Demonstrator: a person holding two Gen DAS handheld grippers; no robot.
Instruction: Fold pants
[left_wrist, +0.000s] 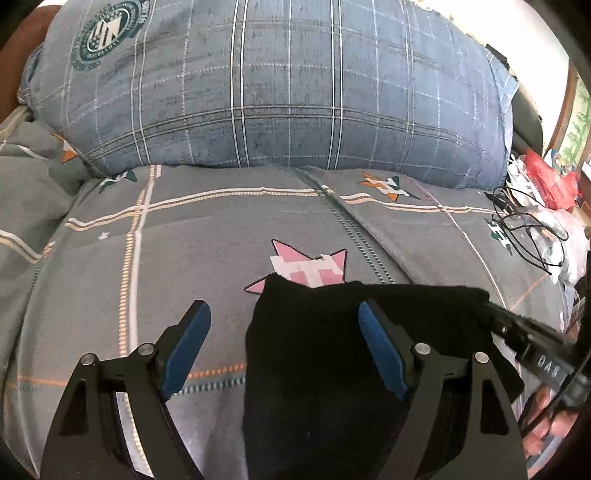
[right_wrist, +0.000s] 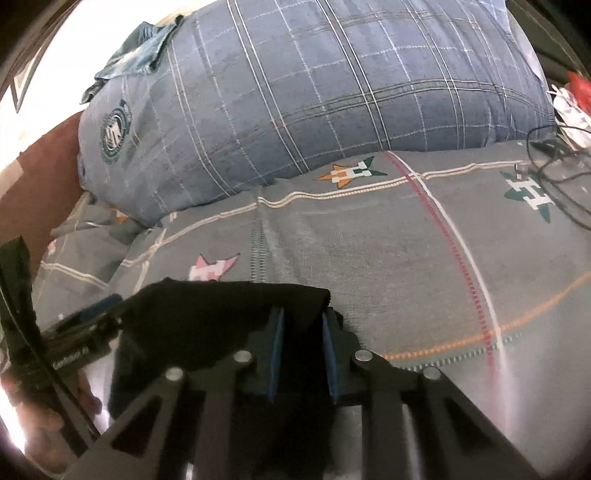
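Note:
The black pants (left_wrist: 332, 350) lie bunched on the grey bedspread (left_wrist: 207, 236), their top edge over a pink star print. My left gripper (left_wrist: 284, 317) is open, its left blue pad on bare bedspread and its right pad over the black cloth, holding nothing. My right gripper (right_wrist: 300, 325) has its blue pads close together with a fold of the black pants (right_wrist: 229, 306) pinched between them at the cloth's right corner. It also shows in the left wrist view (left_wrist: 524, 328), coming in from the right onto the pants' edge.
A large blue plaid pillow (left_wrist: 280, 85) stands along the back of the bed. Black cables (left_wrist: 524, 229) and bags with red plastic (left_wrist: 550, 177) lie at the right edge. A brown headboard (right_wrist: 44, 173) is at the left.

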